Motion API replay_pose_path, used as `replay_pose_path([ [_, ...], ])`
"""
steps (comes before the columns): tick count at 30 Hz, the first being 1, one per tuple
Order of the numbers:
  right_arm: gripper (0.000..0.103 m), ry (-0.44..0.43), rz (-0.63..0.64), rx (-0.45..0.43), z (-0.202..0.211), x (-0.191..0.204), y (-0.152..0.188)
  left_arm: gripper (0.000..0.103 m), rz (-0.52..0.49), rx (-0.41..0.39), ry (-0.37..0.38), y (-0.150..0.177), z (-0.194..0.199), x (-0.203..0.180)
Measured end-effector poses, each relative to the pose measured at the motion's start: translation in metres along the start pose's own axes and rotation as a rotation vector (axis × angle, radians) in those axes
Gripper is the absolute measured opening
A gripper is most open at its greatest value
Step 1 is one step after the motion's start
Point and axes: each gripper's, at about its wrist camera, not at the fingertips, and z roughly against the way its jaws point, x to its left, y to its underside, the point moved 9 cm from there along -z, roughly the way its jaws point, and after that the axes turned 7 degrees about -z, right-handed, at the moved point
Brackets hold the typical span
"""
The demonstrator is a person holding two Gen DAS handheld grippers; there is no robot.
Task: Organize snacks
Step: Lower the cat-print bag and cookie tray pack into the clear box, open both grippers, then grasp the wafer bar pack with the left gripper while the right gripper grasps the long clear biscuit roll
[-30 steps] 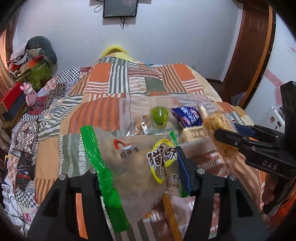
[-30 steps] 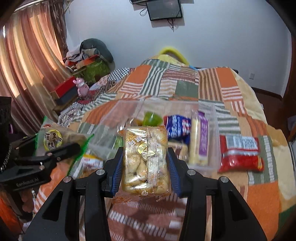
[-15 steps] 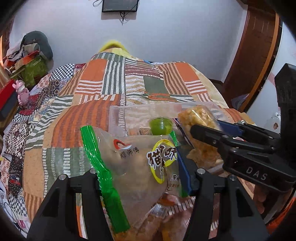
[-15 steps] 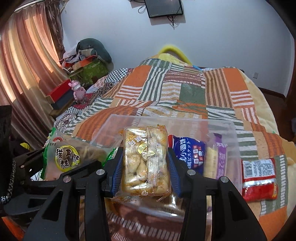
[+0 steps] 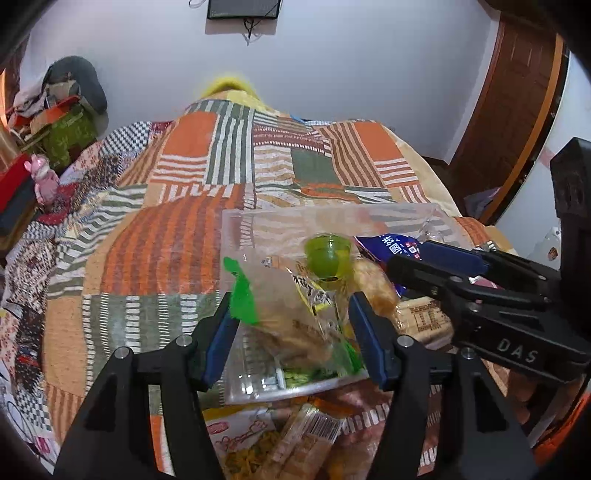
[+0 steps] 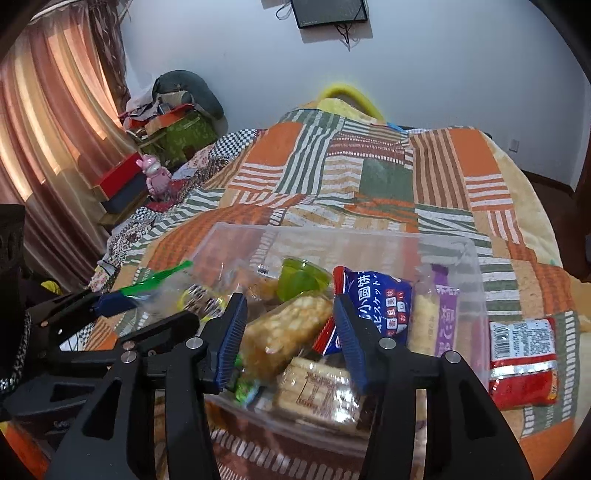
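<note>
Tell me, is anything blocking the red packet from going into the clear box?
The red packet lies on the quilt right beside the clear box, outside its right wall. Only that wall stands between them; above it nothing blocks. Inside, snacks already fill much of the floor.

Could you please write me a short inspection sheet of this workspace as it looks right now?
Surface: bed with patchwork quilt.
Job's things: clear plastic bin on the quilt, holding a green jelly cup, blue biscuit pack, purple-wrapped bar; red packet lies outside, beside the bin.
Grippers: left gripper opening, green-edged snack bag between its jaws, dropping into the bin; right gripper opening, yellow puffed-snack pack between its jaws, tilted inside the bin.
Clutter: more packets near the bin.
Cables: dangling below wall screen.
Surroundings: curtain, pink toy, boxes.
</note>
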Motion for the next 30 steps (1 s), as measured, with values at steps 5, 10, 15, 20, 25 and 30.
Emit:
replay_pose_path([
  [5,0.046,-0.008,0.023,-0.004,0.02,0.008,0.009,0.061,-0.036,-0.02,-0.016,0.004,0.027,-0.005],
  [10,0.051,-0.015,0.058,0.001,0.039,0.02,0.027,0.062,-0.06,-0.026,-0.042,0.019,0.054,-0.004],
  [15,0.052,-0.031,0.073,0.033,0.046,0.031,0.05,0.063,-0.042,-0.009,-0.057,0.045,0.078,0.004],
  [20,0.054,-0.042,0.083,0.091,0.04,0.044,0.082,0.063,-0.009,0.031,-0.064,0.074,0.087,0.014],
  [25,0.056,-0.054,0.101,0.173,0.021,0.059,0.117,0.063,-0.016,0.069,-0.079,0.106,0.093,0.017],
  [30,0.056,-0.046,0.137,0.252,0.001,0.069,0.146,0.063,-0.006,0.105,-0.07,0.129,0.091,0.015],
])
